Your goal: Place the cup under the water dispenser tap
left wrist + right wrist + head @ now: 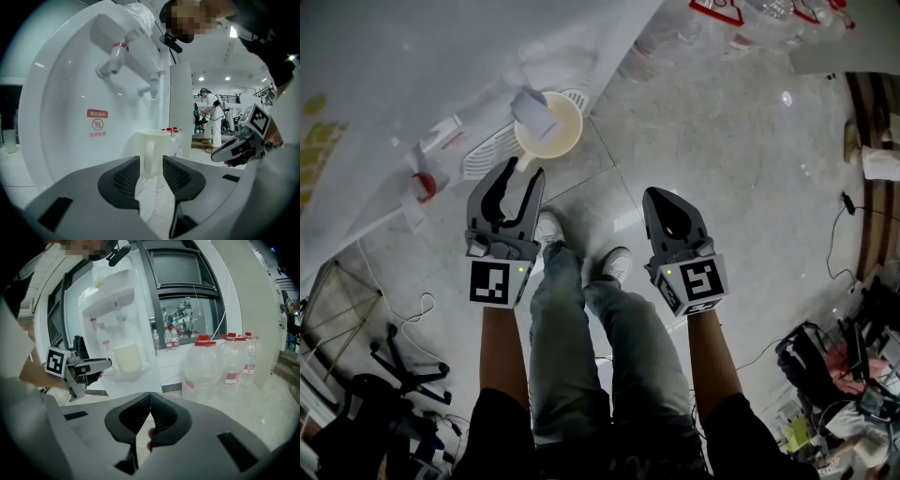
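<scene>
A cream plastic cup (549, 124) with a handle stands on the white water dispenser's (412, 66) drip tray (492, 150), right below a white tap (530, 108). A red-banded tap (115, 58) sits further left. My left gripper (523, 170) is open just short of the cup. In the left gripper view the cup (152, 152) shows through the gap with its handle toward me, and no pad touches it. My right gripper (656, 194) hangs shut and empty over the floor to the right. The right gripper view also shows the cup (125, 358) under the taps.
Large water bottles (206, 366) with red caps stand on the floor right of the dispenser. My own legs and shoes (581, 272) are below the grippers. Cables and a chair base (384, 375) lie at lower left, clutter at lower right. A person (213, 117) stands far off.
</scene>
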